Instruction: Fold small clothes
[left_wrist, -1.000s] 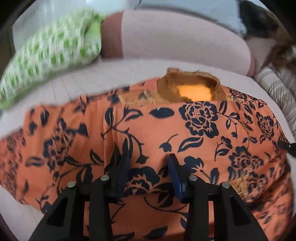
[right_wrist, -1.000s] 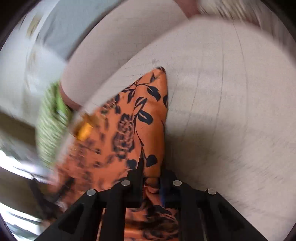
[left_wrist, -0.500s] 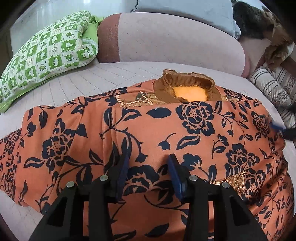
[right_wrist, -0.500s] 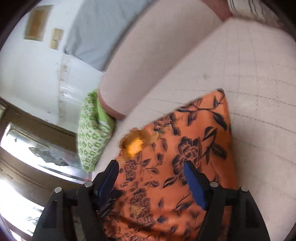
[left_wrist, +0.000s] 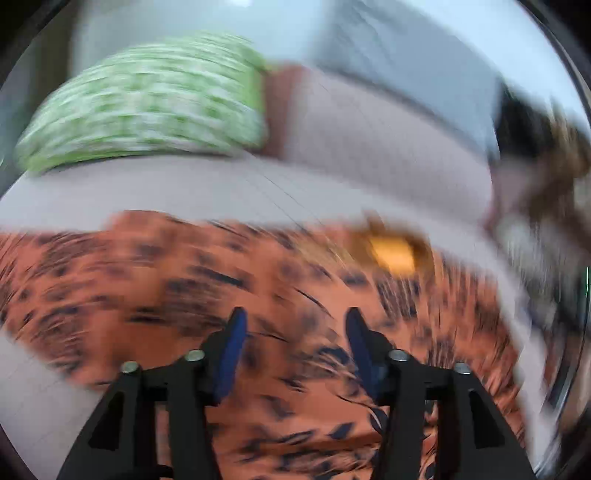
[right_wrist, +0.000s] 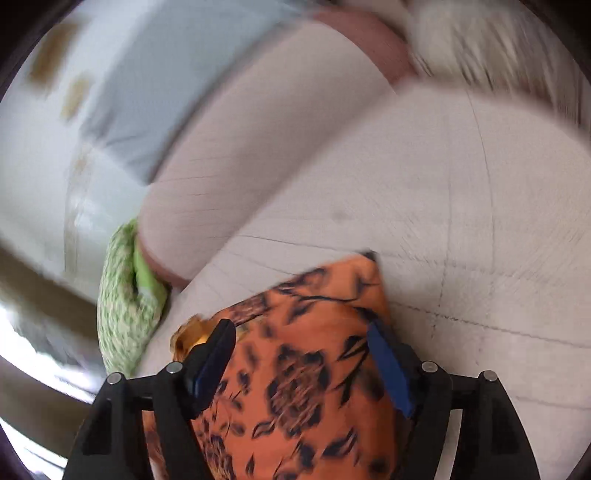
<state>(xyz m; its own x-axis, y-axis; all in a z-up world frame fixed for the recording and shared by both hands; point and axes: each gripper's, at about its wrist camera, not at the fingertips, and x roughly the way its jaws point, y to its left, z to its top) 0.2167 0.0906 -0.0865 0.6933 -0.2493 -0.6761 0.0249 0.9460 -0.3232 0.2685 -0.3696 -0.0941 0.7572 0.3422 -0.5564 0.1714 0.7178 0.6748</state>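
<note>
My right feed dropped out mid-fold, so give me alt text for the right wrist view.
The right hand-held gripper hangs open over an orange garment with dark floral print, which lies on a pale quilted bed surface, nothing between its fingers. The garment's collar shows at left, near a green patterned pillow. The picture is motion-blurred.

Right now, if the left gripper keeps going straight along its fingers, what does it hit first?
Most likely the orange floral top: it fills the gap ahead of the open left gripper. Blur hides the depth; the green pillow lies well beyond.
</note>
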